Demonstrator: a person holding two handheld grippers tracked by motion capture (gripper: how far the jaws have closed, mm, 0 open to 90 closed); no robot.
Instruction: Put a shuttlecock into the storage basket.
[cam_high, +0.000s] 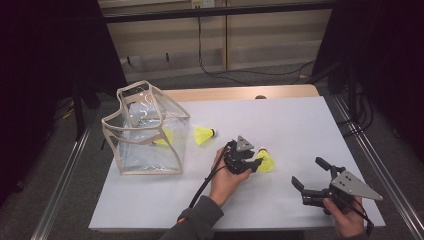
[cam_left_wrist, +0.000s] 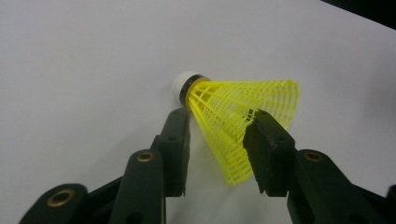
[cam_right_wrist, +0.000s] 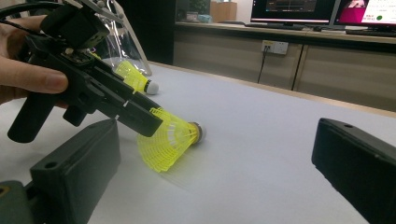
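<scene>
A yellow shuttlecock (cam_left_wrist: 233, 116) with a white cork lies on the white table (cam_high: 280, 125), cork touching the surface. My left gripper (cam_high: 257, 164) is shut on its mesh skirt, one jaw on each side just behind the cork. In the right gripper view the left gripper (cam_right_wrist: 140, 119) reaches down onto that shuttlecock (cam_right_wrist: 173, 140). My right gripper (cam_high: 308, 171) is held open near the table's front right, with nothing between its jaws. A second shuttlecock (cam_high: 204, 134) lies beside a clear bag (cam_high: 145, 130), and a third shuttlecock (cam_high: 162, 139) sits inside the bag.
The clear bag with beige trim stands open at the table's left. Metal rails run along both sides of the table. A cable (cam_high: 202, 187) trails from the left gripper. Wooden cabinets and monitors (cam_right_wrist: 299, 11) stand beyond the far edge.
</scene>
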